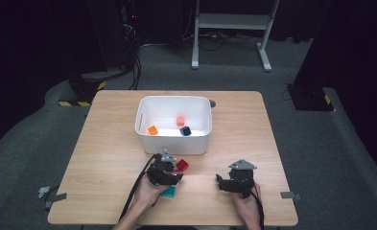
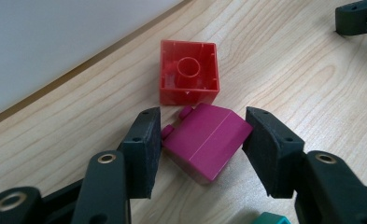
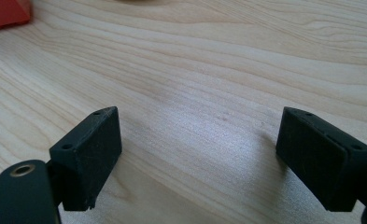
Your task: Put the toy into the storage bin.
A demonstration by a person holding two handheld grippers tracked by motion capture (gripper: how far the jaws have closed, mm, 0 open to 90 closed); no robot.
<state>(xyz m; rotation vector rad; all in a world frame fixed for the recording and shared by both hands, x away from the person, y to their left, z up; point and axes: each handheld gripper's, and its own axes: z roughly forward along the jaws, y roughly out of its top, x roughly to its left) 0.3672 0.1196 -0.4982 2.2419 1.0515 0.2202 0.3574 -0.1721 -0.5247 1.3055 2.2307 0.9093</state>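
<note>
A magenta brick lies tilted on the wooden table, its studs pointing up and left. My left gripper has a pad against each side of it; in the high view this gripper sits just in front of the white bin. A red brick lies hollow side up right behind the magenta one, also visible as the red brick. My right gripper rests low over bare table to the right, its jaws wide apart, and its own view shows the gripper with nothing between its pads.
The bin holds an orange brick, a coral brick and a dark blue brick. A teal brick lies by the left hand, near the table's front edge. A metal stand stands behind the table.
</note>
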